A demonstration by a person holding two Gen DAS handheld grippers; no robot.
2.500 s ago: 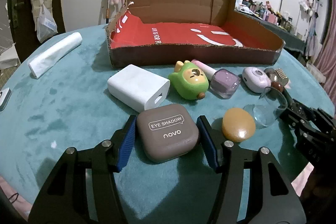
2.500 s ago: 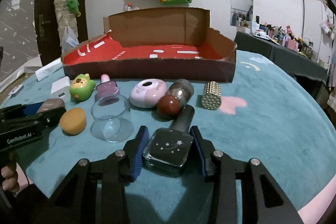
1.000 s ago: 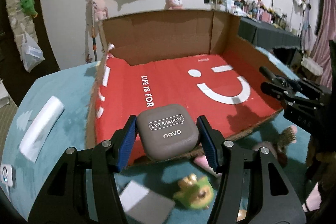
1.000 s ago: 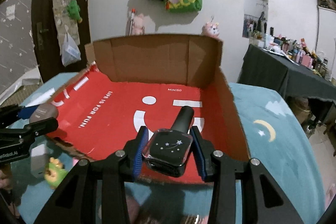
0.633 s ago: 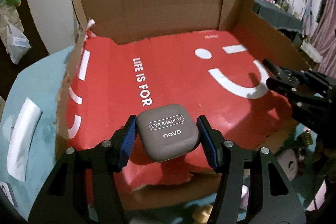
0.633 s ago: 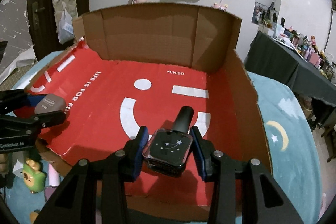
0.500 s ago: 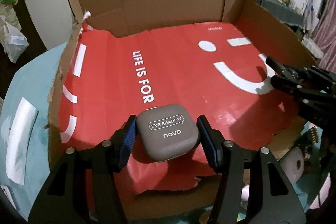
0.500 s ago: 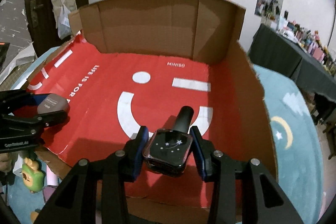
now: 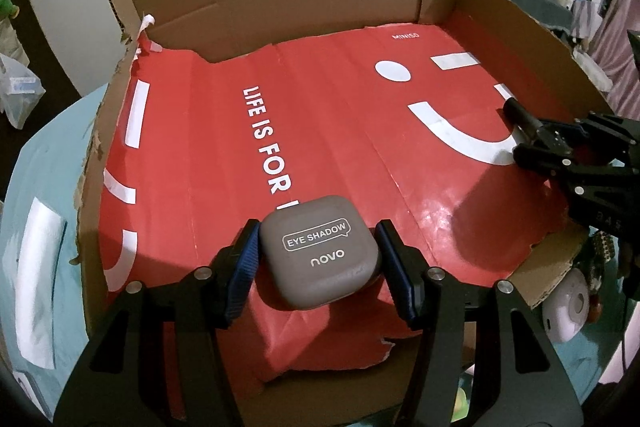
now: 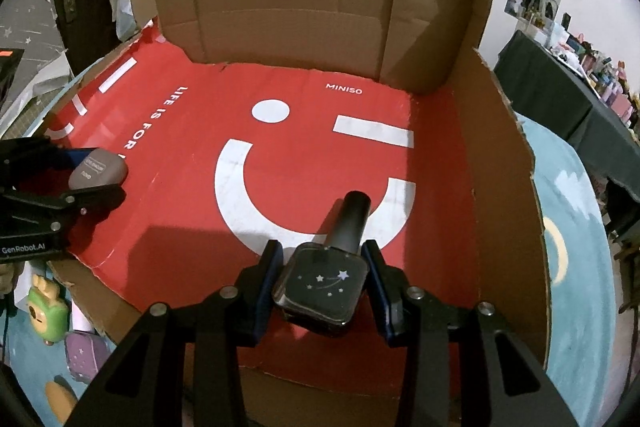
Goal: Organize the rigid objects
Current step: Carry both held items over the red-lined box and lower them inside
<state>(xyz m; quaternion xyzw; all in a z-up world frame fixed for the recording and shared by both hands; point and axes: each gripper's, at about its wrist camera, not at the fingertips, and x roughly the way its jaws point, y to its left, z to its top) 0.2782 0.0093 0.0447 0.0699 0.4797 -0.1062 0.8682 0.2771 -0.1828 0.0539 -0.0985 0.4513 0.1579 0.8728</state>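
Left gripper (image 9: 318,259) clamps a taupe rounded-square eyeshadow case (image 9: 320,251), right gripper (image 10: 322,283) clamps a dark star-printed square bottle (image 10: 321,285), both over the red-lined cardboard box (image 10: 500,163).

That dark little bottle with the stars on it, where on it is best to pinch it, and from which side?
Pinch the bottle across the two flat sides of its square body, coming from the base end with the slim cap pointing away. That is how the right tool holds it now: the flat faces suit the pads, while the round cap would probably slip.
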